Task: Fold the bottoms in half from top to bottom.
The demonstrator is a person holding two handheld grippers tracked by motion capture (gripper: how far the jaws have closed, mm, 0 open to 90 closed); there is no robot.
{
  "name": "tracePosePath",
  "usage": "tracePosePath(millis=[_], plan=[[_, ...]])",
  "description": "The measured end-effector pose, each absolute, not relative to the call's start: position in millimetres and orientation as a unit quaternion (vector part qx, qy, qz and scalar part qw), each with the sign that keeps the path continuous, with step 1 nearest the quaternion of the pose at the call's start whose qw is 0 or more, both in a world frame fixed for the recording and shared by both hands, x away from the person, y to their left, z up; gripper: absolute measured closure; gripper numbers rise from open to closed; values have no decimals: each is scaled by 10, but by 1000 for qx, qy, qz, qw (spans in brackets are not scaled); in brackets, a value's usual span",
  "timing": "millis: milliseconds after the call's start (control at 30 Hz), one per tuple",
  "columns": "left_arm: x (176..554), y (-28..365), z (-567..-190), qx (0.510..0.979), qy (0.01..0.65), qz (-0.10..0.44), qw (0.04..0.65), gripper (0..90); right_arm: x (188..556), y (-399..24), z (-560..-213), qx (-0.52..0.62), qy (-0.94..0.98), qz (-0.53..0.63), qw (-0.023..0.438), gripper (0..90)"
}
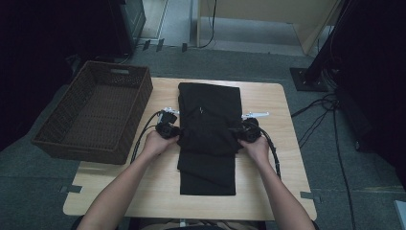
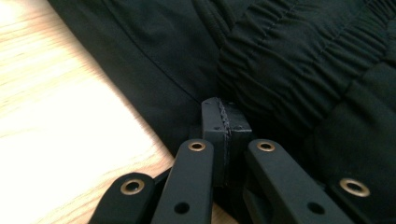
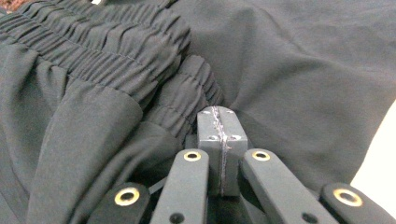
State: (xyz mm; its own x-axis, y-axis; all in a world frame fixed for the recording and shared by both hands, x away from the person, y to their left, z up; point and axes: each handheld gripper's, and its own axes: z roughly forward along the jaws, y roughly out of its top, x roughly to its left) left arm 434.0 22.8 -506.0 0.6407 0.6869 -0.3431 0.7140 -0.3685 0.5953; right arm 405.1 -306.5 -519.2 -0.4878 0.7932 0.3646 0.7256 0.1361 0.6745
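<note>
The black trousers (image 1: 208, 139) lie folded on the wooden table (image 1: 268, 191), long axis running near to far, the gathered elastic waistband (image 2: 299, 60) turned back over the middle. At mid-length the left gripper (image 1: 176, 130) meets the cloth's left edge and the right gripper (image 1: 241, 131) its right edge. Each gripper's jaws are pressed fully together, pads meeting; in both gripper views the waistband sits right at the tips, though cloth between them cannot be made out. A brown wicker basket (image 1: 72, 143) stands to the left.
</note>
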Motion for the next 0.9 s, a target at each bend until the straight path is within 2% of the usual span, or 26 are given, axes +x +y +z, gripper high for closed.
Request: tracePosePath(millis=[33, 133, 167, 333, 533, 733, 800, 900], plan=[[4331, 228, -5048, 828, 421, -20, 370, 883, 4045, -3051, -5188, 505, 753, 421, 38, 883], [4279, 244, -4970, 833, 412, -11, 368, 656, 4019, -3068, -5135, 496, 750, 437, 22, 761], [4243, 260, -4941, 834, 408, -3, 373, 615, 3997, -3070, -5115, 492, 748, 445, 18, 731], [4043, 341, -4867, 831, 396, -11, 391, 540, 3757, -3059, -5022, 464, 747, 475, 29, 677], [3771, 387, -4808, 832, 373, -37, 409, 514, 3418, -3066, -4944, 440, 751, 492, 34, 653], [3577, 444, -4809, 833, 366, -46, 412, 535, 3114, -3112, -4894, 419, 763, 490, 46, 657], [3581, 466, -4812, 828, 372, -43, 418, 570, 3066, -3131, -4876, 412, 768, 488, 49, 663], [3624, 438, -4838, 824, 375, -39, 423, 715, 3070, -3114, -4880, 409, 773, 481, 63, 701]])
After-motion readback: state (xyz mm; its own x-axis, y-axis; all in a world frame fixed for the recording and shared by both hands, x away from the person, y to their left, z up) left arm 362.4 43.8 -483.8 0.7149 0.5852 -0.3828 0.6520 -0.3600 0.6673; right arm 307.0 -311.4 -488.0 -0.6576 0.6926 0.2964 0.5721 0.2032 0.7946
